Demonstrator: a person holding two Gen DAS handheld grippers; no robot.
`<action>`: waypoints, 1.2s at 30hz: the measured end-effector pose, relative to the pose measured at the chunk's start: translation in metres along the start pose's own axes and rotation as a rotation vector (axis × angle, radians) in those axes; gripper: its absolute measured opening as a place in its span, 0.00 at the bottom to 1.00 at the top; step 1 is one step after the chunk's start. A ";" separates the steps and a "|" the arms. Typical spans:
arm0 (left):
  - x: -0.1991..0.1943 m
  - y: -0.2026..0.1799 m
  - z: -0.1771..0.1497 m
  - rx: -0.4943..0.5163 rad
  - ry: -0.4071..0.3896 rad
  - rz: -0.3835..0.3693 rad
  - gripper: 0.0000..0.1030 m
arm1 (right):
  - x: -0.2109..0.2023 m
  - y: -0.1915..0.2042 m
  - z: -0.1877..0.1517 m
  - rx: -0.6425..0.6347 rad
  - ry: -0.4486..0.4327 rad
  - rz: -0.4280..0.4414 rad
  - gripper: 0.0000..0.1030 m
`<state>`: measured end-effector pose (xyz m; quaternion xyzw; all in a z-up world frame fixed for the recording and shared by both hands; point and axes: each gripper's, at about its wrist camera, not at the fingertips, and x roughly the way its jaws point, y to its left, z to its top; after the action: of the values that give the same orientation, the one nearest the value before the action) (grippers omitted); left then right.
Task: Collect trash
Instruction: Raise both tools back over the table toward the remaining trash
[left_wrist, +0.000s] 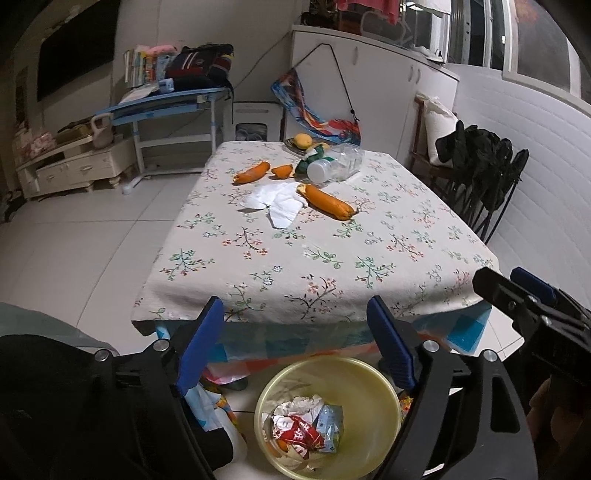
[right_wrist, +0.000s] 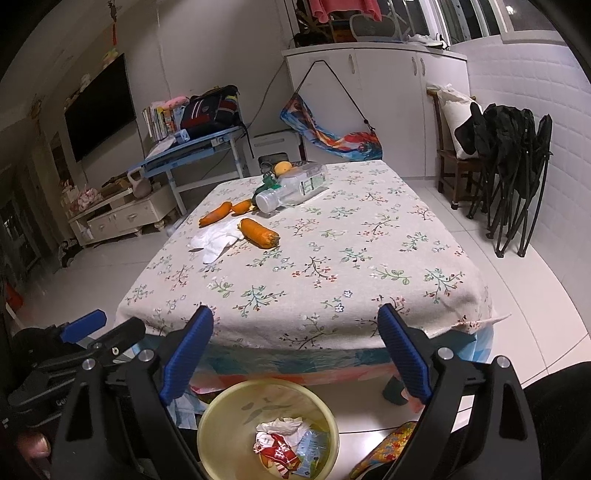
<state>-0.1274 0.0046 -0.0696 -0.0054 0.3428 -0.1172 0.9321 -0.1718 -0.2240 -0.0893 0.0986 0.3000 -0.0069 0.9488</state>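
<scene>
A yellow bin stands on the floor below the table's near edge, with crumpled wrappers inside. On the floral tablecloth lie white crumpled tissue, two orange carrot-like pieces, a peel scrap and a clear plastic bottle on its side. My left gripper and right gripper are both open and empty, above the bin. The right gripper also shows at the left wrist view's right edge.
A plate with yellow fruit sits at the table's far edge. A blue desk, a low white cabinet, a wooden chair and folded black chairs stand around the table.
</scene>
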 end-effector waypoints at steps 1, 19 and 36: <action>0.000 0.000 0.000 -0.002 -0.002 0.002 0.75 | 0.000 0.001 0.000 -0.002 0.000 0.000 0.84; 0.002 0.015 0.022 -0.065 -0.030 0.009 0.79 | 0.011 0.012 0.015 -0.037 0.011 0.046 0.85; 0.033 0.049 0.088 -0.070 -0.056 0.057 0.81 | 0.067 0.025 0.050 -0.163 0.100 0.112 0.85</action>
<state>-0.0358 0.0388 -0.0278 -0.0317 0.3206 -0.0783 0.9434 -0.0869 -0.2057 -0.0823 0.0380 0.3407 0.0752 0.9364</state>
